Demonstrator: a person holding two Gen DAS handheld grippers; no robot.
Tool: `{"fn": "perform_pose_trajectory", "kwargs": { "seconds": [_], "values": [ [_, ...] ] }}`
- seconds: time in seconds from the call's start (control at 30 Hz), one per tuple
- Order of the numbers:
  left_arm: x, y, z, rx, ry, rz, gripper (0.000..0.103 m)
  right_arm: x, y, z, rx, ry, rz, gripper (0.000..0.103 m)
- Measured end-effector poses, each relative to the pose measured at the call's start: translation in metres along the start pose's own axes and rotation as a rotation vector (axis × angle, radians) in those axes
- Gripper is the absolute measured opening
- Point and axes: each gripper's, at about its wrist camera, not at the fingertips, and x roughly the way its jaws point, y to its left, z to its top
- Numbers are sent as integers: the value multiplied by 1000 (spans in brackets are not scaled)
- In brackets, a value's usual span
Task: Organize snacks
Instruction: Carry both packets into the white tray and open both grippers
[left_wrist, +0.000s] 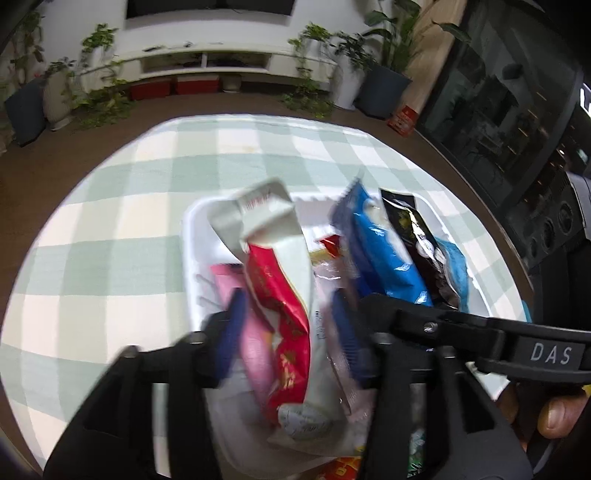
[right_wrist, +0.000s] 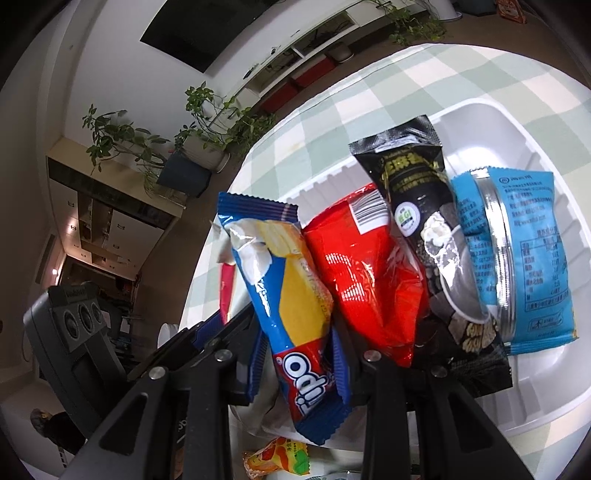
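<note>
Left claw (left_wrist: 288, 328): blue-padded fingers closed on a red-and-white packet (left_wrist: 284, 295), which stands tilted between them over the tray; this view is motion-blurred.
Right claw (right_wrist: 299, 365): fingers clamped on the lower part of a blue-and-yellow packet (right_wrist: 291, 288), its crimped top pointing far.
Tray (right_wrist: 491, 122): white, smooth plastic, with rounded corners and a ribbed inner wall; it sits on the checked cloth and holds the snacks.
Open room in tray: the bare white floor shows at the far right corner in the right wrist view, and along the left wall in the left wrist view.
Red packet (right_wrist: 365, 266): glossy, crinkled foil with a barcode panel, leaning just right of the blue-and-yellow packet and touching it.
Black packet (right_wrist: 424, 206): long, shiny, with a serrated top edge, lying between the red packet and the light-blue one.
Light-blue packet (right_wrist: 524, 254): flat, with a printed back panel and a silver seam, nearest the right wall of the tray.
Pink packet (left_wrist: 255, 343): matte, beside the left claw's left finger.
Cloth (left_wrist: 110, 206): pale green and cream checks, covering a round table; a wide margin lies bare to the far and left sides of the tray.
Near edge: a yellow-and-green packet (right_wrist: 280, 458) lies outside the tray, below the right claw.
</note>
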Motion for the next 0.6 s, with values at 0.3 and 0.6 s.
{"fn": "perform_pose_trajectory", "kwargs": {
  "seconds": [0.3, 0.6],
  "values": [
    [-20, 5, 0, -9, -41, -3, 75, -15, 1, 2, -5, -31, 7, 55],
    [-53, 5, -13, -26, -87, -15, 87, -39, 9, -2, -5, -63, 18, 60]
  ]
}}
